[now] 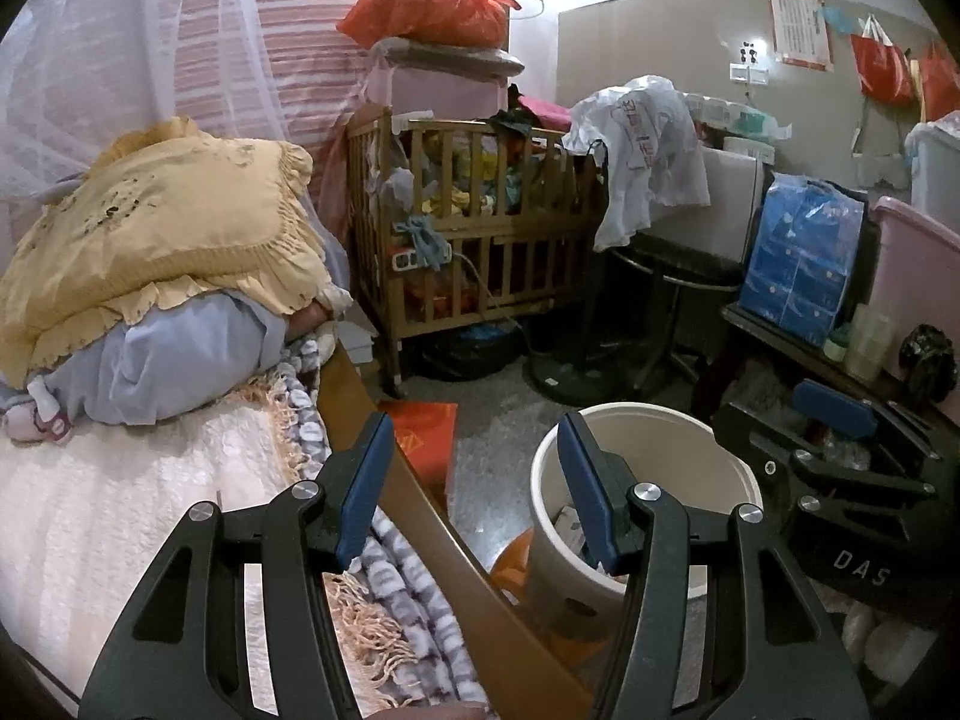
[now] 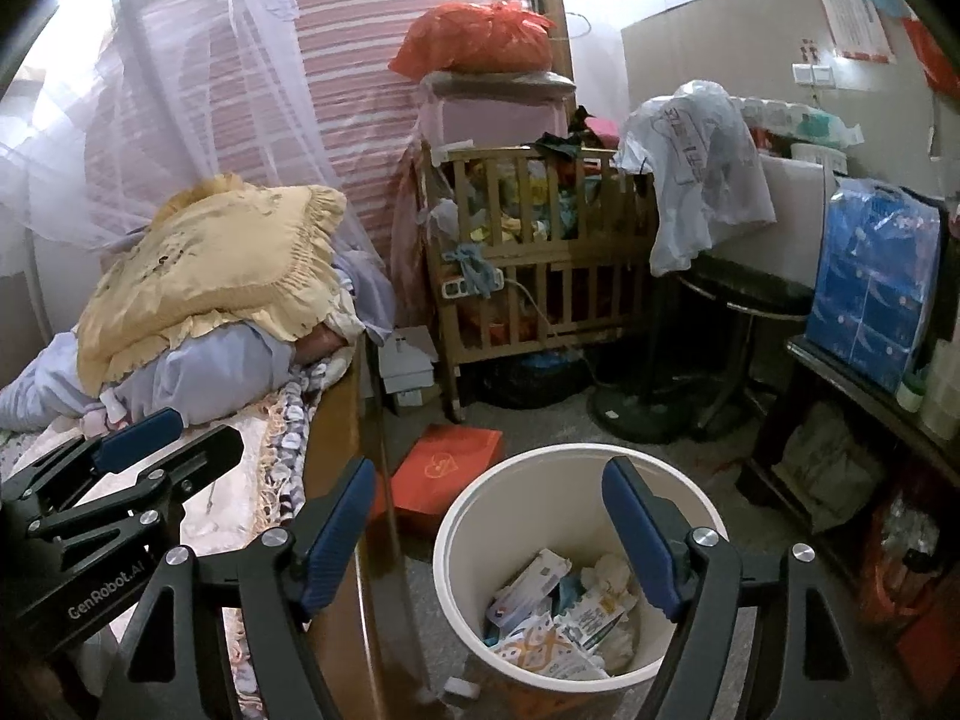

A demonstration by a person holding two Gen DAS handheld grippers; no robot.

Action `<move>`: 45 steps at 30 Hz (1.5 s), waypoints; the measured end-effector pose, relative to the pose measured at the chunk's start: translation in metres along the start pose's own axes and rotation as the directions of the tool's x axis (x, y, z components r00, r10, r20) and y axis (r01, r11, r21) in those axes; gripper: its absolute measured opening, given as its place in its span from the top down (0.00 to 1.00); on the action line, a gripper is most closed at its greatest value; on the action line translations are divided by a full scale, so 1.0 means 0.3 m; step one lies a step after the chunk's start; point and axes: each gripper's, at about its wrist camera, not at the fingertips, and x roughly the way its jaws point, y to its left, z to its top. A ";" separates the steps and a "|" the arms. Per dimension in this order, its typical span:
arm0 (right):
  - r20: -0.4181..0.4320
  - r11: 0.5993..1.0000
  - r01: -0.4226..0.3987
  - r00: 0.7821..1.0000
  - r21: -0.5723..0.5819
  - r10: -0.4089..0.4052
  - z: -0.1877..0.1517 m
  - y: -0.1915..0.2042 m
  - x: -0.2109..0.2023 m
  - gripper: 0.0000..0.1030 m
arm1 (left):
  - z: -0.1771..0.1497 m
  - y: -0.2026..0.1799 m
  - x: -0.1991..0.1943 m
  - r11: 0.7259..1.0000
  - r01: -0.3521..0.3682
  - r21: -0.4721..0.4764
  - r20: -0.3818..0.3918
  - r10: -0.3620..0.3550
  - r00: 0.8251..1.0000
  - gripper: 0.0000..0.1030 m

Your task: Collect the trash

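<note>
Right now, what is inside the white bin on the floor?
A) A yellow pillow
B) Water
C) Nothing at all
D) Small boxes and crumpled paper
D: the right wrist view looks down into the white bin and shows small boxes and crumpled paper piled at its bottom.

Left gripper [image 1: 474,486], right gripper [image 2: 489,531]: fingers apart, empty.

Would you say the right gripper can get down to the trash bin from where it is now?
Probably yes. The right gripper hangs open and empty right above the white trash bin, whose uncovered mouth shows the paper trash inside; nothing lies between them. The left gripper sits off over the bed.
</note>
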 end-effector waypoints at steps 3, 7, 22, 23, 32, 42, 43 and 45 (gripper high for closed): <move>0.001 1.000 0.002 1.000 -0.006 -0.002 0.002 0.006 -0.004 0.26 | -0.001 0.000 0.000 1.000 0.002 -0.002 -0.001 -0.002 1.000 0.46; -0.003 1.000 0.003 1.000 -0.009 -0.003 0.002 0.008 -0.005 0.26 | -0.001 -0.004 -0.006 1.000 0.005 -0.013 -0.004 -0.005 1.000 0.46; -0.010 1.000 0.007 1.000 -0.017 -0.007 0.004 0.013 -0.003 0.24 | -0.011 -0.023 0.005 1.000 0.014 -0.024 -0.013 -0.014 1.000 0.46; -0.010 1.000 0.007 1.000 -0.016 -0.007 0.004 0.012 -0.004 0.24 | -0.014 -0.022 0.007 1.000 0.014 -0.025 -0.014 -0.015 1.000 0.46; -0.015 1.000 0.004 1.000 -0.014 -0.004 0.003 -0.001 0.005 0.24 | -0.028 -0.037 0.014 0.999 0.019 -0.031 -0.022 -0.020 1.000 0.46; -0.015 1.000 0.003 1.000 -0.018 -0.003 0.008 -0.001 0.009 0.24 | -0.028 -0.039 0.015 0.999 0.018 -0.031 -0.023 -0.019 1.000 0.46; -0.015 1.000 0.003 1.000 -0.018 -0.003 0.008 -0.001 0.009 0.24 | -0.029 -0.041 0.014 0.999 0.019 -0.032 -0.023 -0.019 1.000 0.46; -0.016 1.000 0.003 1.000 -0.018 -0.004 0.008 -0.001 0.009 0.24 | -0.027 -0.039 0.015 0.999 0.019 -0.033 -0.023 -0.020 1.000 0.46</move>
